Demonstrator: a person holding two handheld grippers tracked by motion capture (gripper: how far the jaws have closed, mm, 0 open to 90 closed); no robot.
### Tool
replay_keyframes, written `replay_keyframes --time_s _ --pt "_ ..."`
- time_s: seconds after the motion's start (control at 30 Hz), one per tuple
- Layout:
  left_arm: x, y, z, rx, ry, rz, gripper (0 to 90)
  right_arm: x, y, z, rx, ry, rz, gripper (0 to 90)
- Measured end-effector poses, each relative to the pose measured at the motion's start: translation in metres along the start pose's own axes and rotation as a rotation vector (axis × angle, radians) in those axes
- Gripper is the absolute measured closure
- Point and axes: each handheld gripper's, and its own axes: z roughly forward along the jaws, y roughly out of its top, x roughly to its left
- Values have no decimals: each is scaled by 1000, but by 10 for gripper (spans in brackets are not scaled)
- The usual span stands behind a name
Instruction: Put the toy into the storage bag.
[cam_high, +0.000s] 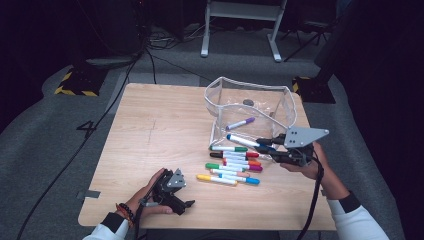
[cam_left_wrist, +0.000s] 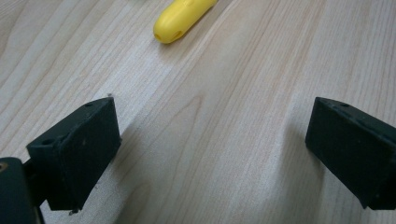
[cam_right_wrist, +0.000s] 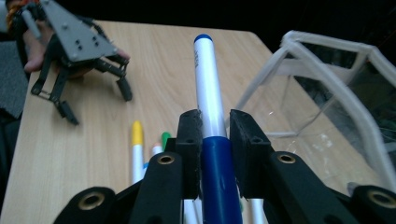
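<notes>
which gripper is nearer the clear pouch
Right. The right gripper, shut on a blue marker, is beside the clear pouch; the left gripper rests open at the table's near edge.

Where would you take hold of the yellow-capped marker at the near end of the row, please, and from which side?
Grip the yellow-capped marker across the middle of its white barrel, coming straight down from above. It lies flat on the table, so only its top and sides are free. Its near side is open, while a blue-capped marker lies close behind, so jaws should probably straddle it narrowly. The open left gripper rests nearest.
</notes>
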Motion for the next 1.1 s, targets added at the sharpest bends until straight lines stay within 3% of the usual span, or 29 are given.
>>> replay_keyframes --time_s 0.1,0.2,0.3,0.33,0.47,0.6,0.73,0.97,1.1 --pt "0 0 0 0 1 -1 35 -14 8 -5 -9 -40 6 746" --pt "0 0 0 0 1 0 35 -30 12 -9 -29 -47 39 747" --pt "0 0 0 0 1 -1 34 -48 15 -10 -4 -90 58 746" --pt "0 0 0 0 1 -1 34 -48 15 -10 -4 -90 58 746" --pt "0 0 0 1 1 0 35 -70 16 -8 6 -119 99 746" --pt "0 0 0 0 1 -1 34 -92 16 1 49 -145 135 746" --pt "0 0 0 1 1 -1 34 -103 15 10 70 -152 158 746" --pt "0 0 0 0 1 -1 35 -125 5 34 168 -184 208 746" --pt "0 0 0 0 1 -1 35 -135 -3 44 255 -189 245 746"
